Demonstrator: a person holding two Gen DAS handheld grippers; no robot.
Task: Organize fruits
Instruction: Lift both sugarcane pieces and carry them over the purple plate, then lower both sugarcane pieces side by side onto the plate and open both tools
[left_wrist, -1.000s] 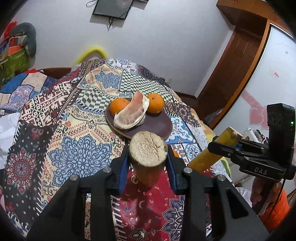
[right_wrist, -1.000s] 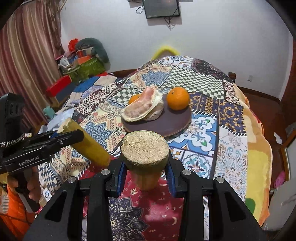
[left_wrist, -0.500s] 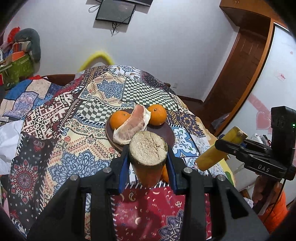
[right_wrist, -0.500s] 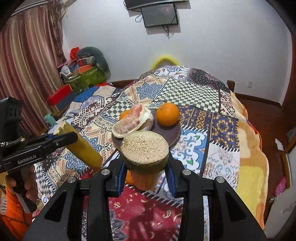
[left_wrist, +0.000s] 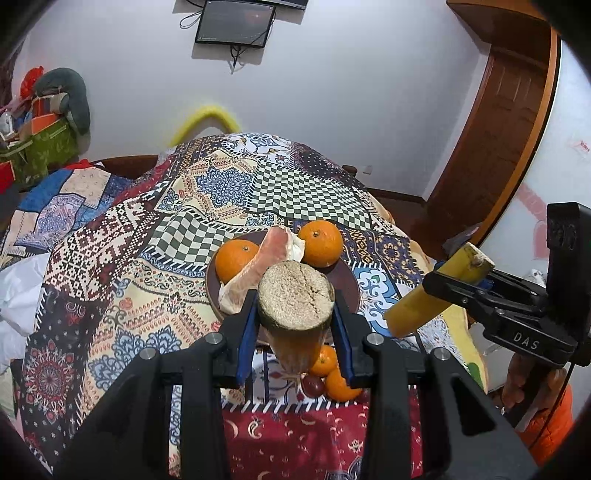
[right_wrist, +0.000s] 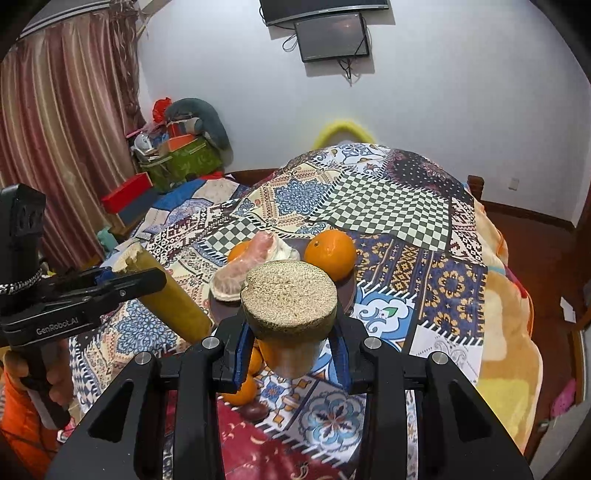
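My left gripper (left_wrist: 295, 317) is shut on a short yellow sugarcane piece (left_wrist: 295, 295), its fibrous cut end facing the camera. My right gripper (right_wrist: 290, 325) is shut on a second sugarcane piece (right_wrist: 290, 295). Each gripper also shows in the other's view: the right gripper (left_wrist: 458, 284) at the right edge, the left gripper (right_wrist: 125, 284) at the left edge. Beyond both pieces a brown plate (left_wrist: 347, 284) holds two oranges (left_wrist: 320, 243) (left_wrist: 236, 258) and a peeled pomelo segment (left_wrist: 258, 266). Small tangerines (left_wrist: 334, 376) and a dark round fruit (left_wrist: 313, 386) lie on the cloth below the held pieces.
A patchwork cloth (left_wrist: 140, 266) covers the rounded table, which drops off at the right toward a wooden floor (right_wrist: 535, 236). Boxes and bags (right_wrist: 177, 158) pile up at the back left by a curtain. A person's hands (right_wrist: 22, 369) grip both handles.
Both grippers have drawn back from the plate with their sugarcane pieces still held. The plate sits farther off, and the small tangerines and dark fruit have come into view beneath the pieces.
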